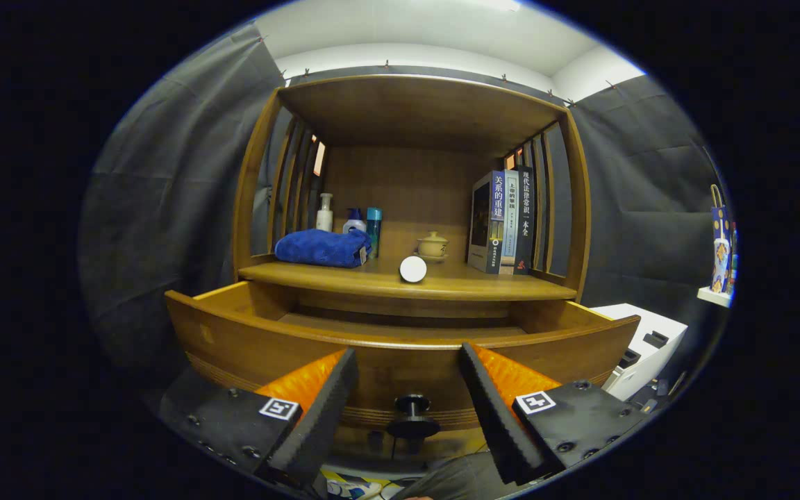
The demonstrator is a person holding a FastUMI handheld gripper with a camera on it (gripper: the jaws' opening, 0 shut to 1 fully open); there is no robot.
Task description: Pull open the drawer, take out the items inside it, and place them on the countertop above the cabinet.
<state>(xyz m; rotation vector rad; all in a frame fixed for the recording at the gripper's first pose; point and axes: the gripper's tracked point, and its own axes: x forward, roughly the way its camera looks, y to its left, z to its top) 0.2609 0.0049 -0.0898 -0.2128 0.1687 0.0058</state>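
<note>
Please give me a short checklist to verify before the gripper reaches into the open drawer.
1. Drawer pulled open: ok.
2. Gripper open, fingers apart and holding nothing: ok.
3. Knob free, between the fingers but untouched: ok.
4. Items in the drawer located: cannot tell, its front hides the inside.
5. Free countertop space beside the white round object: ok.
</note>
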